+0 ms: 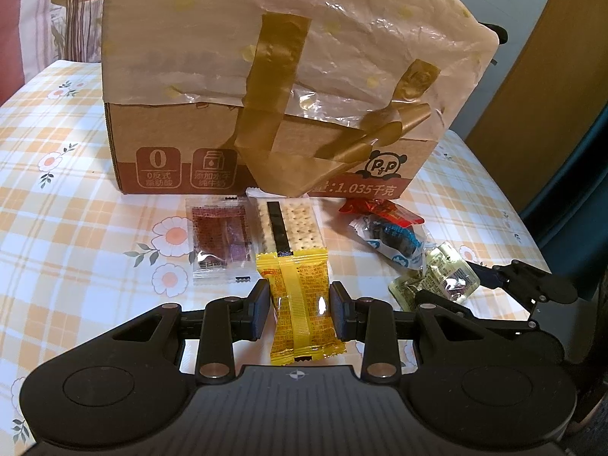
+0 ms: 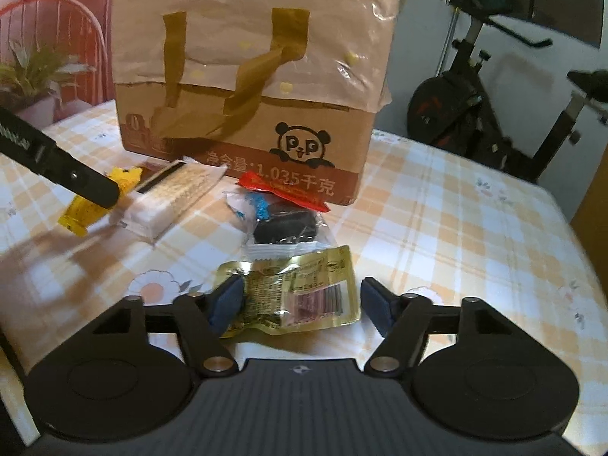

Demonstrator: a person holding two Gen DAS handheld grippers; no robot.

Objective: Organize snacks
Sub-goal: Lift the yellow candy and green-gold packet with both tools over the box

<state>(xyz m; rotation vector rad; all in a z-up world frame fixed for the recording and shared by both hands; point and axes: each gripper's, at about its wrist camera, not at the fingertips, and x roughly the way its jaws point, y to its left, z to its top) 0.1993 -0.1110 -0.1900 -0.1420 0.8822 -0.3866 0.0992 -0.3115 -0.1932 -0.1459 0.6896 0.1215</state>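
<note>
My left gripper (image 1: 300, 313) pinches the yellow crinkly plastic snack packet (image 1: 302, 304) just above the checked tablecloth (image 1: 76, 190). My right gripper (image 2: 300, 304) straddles the gold foil sachet (image 2: 300, 292), jaws wide. I'd close squarely mid-packet, then lift toward the plastic-covered cardboard box (image 1: 266, 76).

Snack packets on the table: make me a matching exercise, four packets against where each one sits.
Packets:
1. yellow packet
2. gold packet
3. cracker pack
4. dark red packet

Places:
A. leftmost of the snacks in the left wrist view
B. between the open right tool's fingers
C. pinched by the left tool
D. just beyond the yellow one, before the cardboard box

Pairs: 1-C, 2-B, 3-D, 4-A
</note>
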